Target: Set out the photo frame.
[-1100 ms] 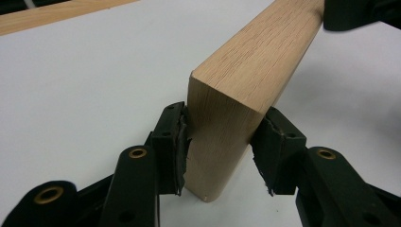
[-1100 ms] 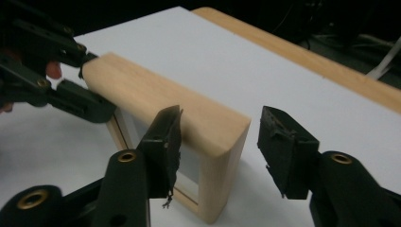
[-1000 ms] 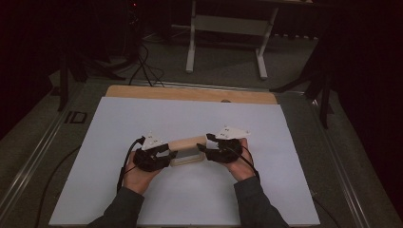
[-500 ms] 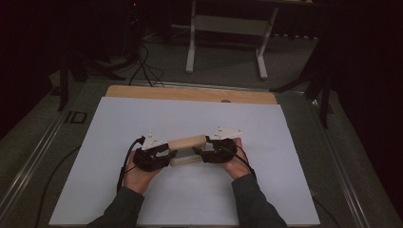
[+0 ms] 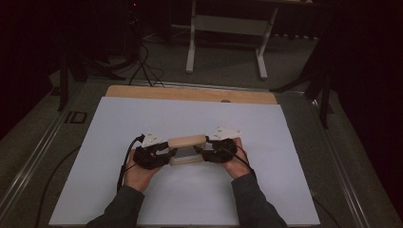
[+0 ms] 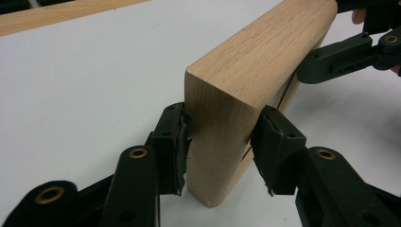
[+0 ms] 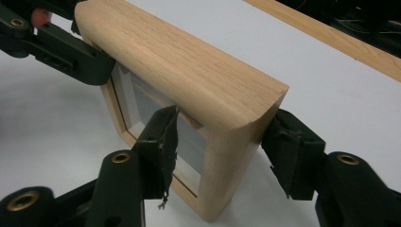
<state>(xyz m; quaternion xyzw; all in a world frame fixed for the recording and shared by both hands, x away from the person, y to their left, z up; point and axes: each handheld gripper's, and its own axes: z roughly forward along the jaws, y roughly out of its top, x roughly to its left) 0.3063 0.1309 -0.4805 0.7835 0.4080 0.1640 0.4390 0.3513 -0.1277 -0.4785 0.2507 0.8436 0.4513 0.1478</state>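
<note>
1. The frame [image 5: 187, 149] stands on edge on the white mat [image 5: 266, 142]; from above its lower rail is partly hidden by both grippers, and its glazed face is hard to read.
2. Its long axis runs left to right across the mat, top rail tilted slightly up toward the right.
3. The left gripper [image 6: 220, 146] clamps one end, pads pressing both faces.
4. The right gripper [image 7: 222, 146] straddles the other end; its jaws have just been closing, one pad on the glazed side, the other just beside the back

Wooden frame [image 7: 189, 90] between black jaws
</note>
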